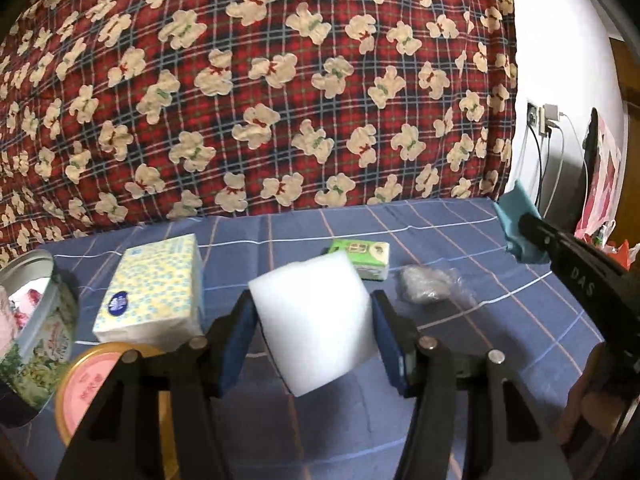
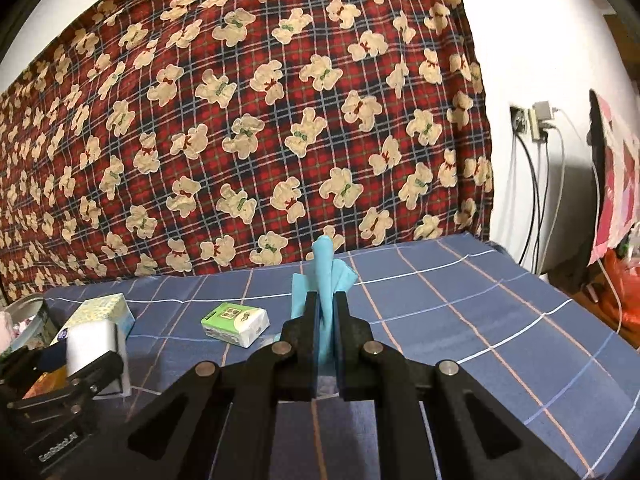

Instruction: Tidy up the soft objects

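Observation:
My left gripper point(image 1: 314, 320) is shut on a white foam block point(image 1: 316, 320) and holds it above the blue checked sheet; the block also shows in the right wrist view point(image 2: 90, 344). My right gripper point(image 2: 325, 312) is shut on a folded light-blue cloth point(image 2: 325, 276), held upright above the sheet; the cloth also shows at the right of the left wrist view point(image 1: 514, 216). A yellow-and-white tissue pack point(image 1: 154, 292), a small green tissue pack point(image 1: 366, 258) and a crumpled clear plastic bag point(image 1: 426, 284) lie on the sheet.
A round tin point(image 1: 36, 320) with a floral print stands open at the left, its pink-and-yellow lid point(image 1: 92, 388) beside it. A red bear-print quilt point(image 1: 260, 80) rises behind the sheet. A wall socket with cables point(image 2: 532, 120) is at the right.

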`<state>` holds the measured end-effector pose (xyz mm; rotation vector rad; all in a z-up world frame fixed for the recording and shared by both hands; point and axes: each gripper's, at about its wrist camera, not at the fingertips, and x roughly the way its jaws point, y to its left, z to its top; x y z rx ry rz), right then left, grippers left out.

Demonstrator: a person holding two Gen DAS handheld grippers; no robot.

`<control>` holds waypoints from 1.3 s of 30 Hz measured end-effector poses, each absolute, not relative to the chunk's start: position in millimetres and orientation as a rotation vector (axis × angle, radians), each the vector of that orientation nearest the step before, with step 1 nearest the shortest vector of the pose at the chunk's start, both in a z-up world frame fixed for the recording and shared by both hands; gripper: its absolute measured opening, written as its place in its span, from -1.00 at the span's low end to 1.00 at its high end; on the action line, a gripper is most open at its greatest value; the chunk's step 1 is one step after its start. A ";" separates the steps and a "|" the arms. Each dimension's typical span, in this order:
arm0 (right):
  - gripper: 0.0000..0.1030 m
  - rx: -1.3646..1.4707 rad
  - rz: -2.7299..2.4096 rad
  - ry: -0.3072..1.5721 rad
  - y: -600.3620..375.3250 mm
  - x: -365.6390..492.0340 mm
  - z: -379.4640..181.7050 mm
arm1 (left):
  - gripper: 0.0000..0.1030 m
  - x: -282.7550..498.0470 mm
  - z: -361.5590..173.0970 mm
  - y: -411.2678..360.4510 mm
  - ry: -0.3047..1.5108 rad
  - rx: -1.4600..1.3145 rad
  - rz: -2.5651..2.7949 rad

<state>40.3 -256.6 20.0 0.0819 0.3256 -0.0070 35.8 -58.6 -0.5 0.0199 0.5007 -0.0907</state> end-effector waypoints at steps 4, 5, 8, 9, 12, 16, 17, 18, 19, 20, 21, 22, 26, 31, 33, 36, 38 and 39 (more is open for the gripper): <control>-0.86 0.064 -0.016 0.321 -246.8 33.4 20.0 | 0.10 27.4 0.2 -48.8 0.488 0.010 -0.092; -0.86 0.054 -0.020 0.313 -243.9 30.6 20.4 | 0.10 25.0 0.5 -46.7 0.484 0.012 -0.092; -0.86 0.036 -0.021 0.301 -235.9 21.6 20.8 | 0.10 18.1 0.9 -41.6 0.475 0.012 -0.100; -0.86 0.032 -0.023 0.297 -233.3 17.8 21.0 | 0.10 16.2 1.2 -40.1 0.472 0.012 -0.101; -0.86 0.042 -0.025 0.291 -227.8 7.7 21.6 | 0.10 10.8 1.7 -35.5 0.467 0.011 -0.105; -0.86 0.035 -0.017 0.291 -215.6 -0.2 21.3 | 0.10 2.7 2.5 -28.4 0.460 0.007 -0.111; -0.86 0.036 -0.008 0.295 -211.8 -1.2 21.1 | 0.10 1.2 2.5 -27.5 0.458 0.009 -0.111; -0.86 0.032 0.001 0.297 -205.8 -3.1 21.0 | 0.10 -1.1 2.7 -25.5 0.456 0.010 -0.111; -0.86 0.027 0.005 0.296 -201.6 -4.6 20.9 | 0.10 -3.0 2.8 -23.6 0.454 0.010 -0.112; -0.86 0.021 0.009 0.294 -197.1 -6.3 21.0 | 0.10 -5.1 3.0 -20.9 0.454 0.008 -0.112; -0.86 0.014 0.017 0.290 -190.8 -8.4 21.1 | 0.10 -6.6 3.2 -18.1 0.455 0.006 -0.112; -0.86 0.013 0.023 0.290 -188.0 -9.9 20.8 | 0.10 -8.2 3.3 -15.4 0.455 0.004 -0.113; -0.86 0.023 0.053 0.297 -172.4 -13.9 20.1 | 0.10 -16.5 6.5 -2.4 0.450 -0.002 -0.118; -0.86 0.045 0.107 0.318 -149.4 -15.3 20.1 | 0.10 -26.9 15.2 16.6 0.430 -0.010 -0.111; -0.86 0.036 0.127 0.315 -137.0 -16.3 23.0 | 0.10 -30.1 18.5 25.1 0.424 -0.016 -0.107; -0.86 0.027 0.161 0.303 -118.7 -17.5 29.5 | 0.10 -34.6 23.9 40.6 0.416 -0.030 -0.099; -0.86 0.023 0.183 0.298 -106.5 -18.0 34.0 | 0.10 -37.6 27.7 53.4 0.408 -0.043 -0.089; -0.86 0.020 0.196 0.295 -99.7 -18.3 36.2 | 0.10 -38.8 28.9 58.5 0.404 -0.048 -0.083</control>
